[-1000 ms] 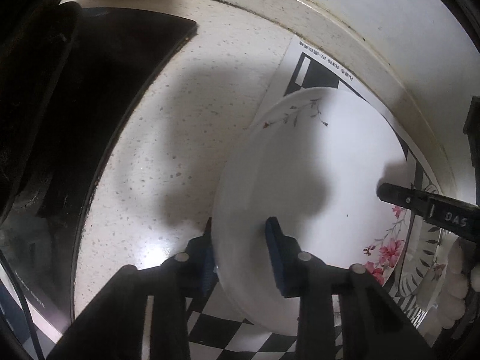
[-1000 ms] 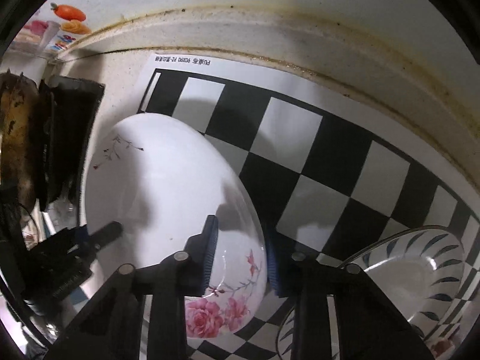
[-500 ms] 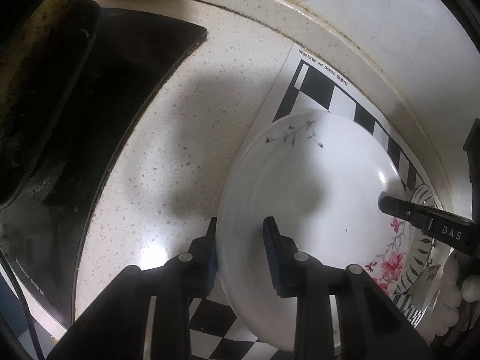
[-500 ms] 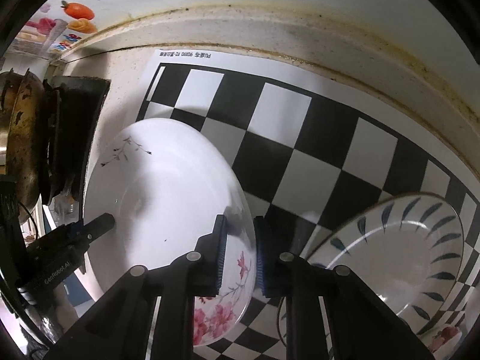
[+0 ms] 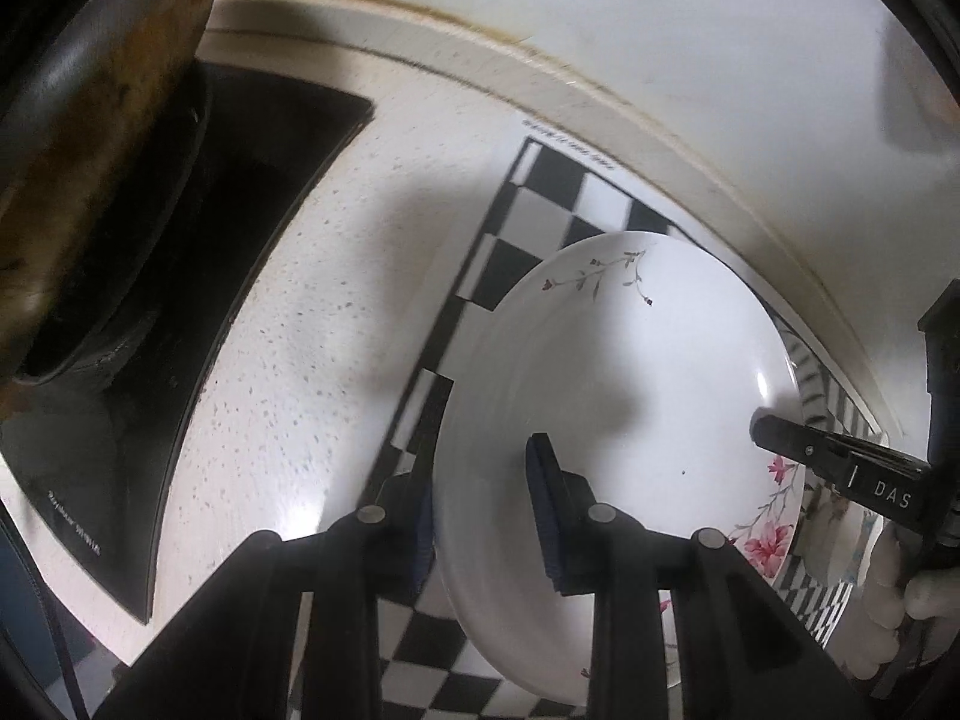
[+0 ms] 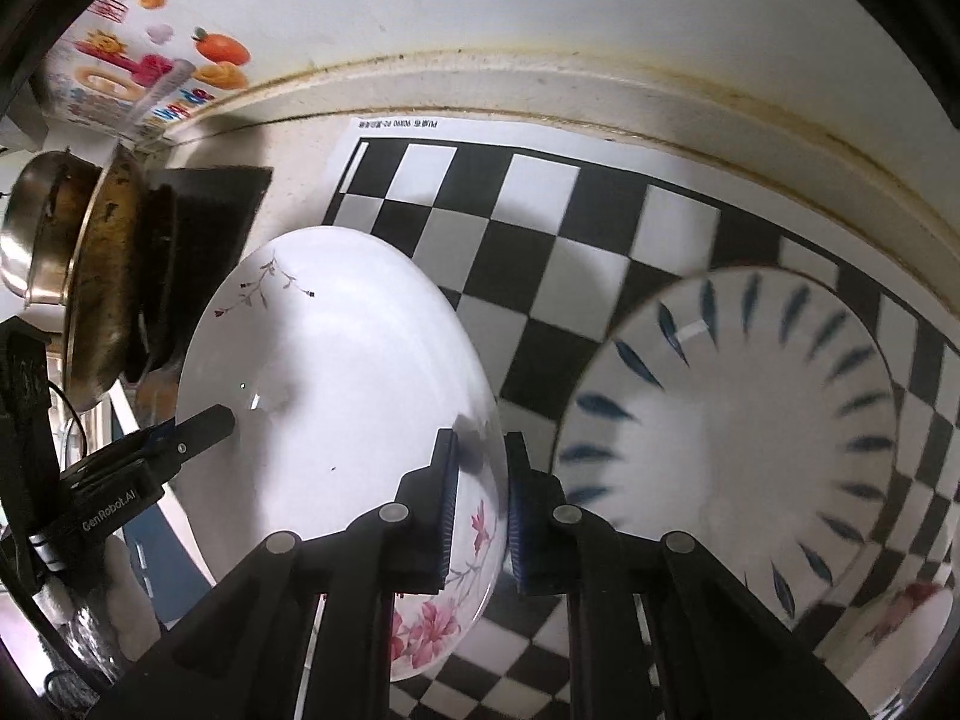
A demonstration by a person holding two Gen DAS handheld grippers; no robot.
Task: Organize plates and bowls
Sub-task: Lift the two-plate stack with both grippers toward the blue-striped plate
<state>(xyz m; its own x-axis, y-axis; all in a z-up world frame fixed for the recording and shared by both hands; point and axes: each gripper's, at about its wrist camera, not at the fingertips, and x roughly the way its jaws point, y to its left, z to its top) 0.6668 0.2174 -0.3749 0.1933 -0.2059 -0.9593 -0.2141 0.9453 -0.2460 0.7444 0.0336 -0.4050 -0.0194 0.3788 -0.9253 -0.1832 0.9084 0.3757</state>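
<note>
1. Speckled tabletop (image 5: 312, 324), carrying everything; partly covered by a checkerboard mat (image 6: 540, 240) laid against the back wall, probably as the work zone.
2. Dark stove surface (image 5: 198, 240) at the left, with a blackened pan (image 5: 90, 138) on it; well apart from the dishes, no evident part in the task.
3. Blue-leaf plate (image 6: 750, 420) flat on the mat to the right, blurred; probably the stacking target. Something with a red mark at its lower right edge, cut off and unreadable.
4. White floral plate (image 6: 336, 396), lifted and tilted above the mat, held from two opposite rims so that it stays steady; just beside the blue-leaf plate, lower rim near it, contact impossible to tell.
5. Right claw (image 6: 480, 504), closed down on the floral plate's right rim near the pink flowers, one pad inside, one outside.
6. Left claw (image 5: 480, 510), gripping the plate's left rim likewise; wider gap between pads, outer pad half hidden behind the rim, so firmness of pinch hard to judge.
7. Gloved hand (image 5: 894, 588), glimpsed at the right edge of the left view, mostly cut off.
</note>
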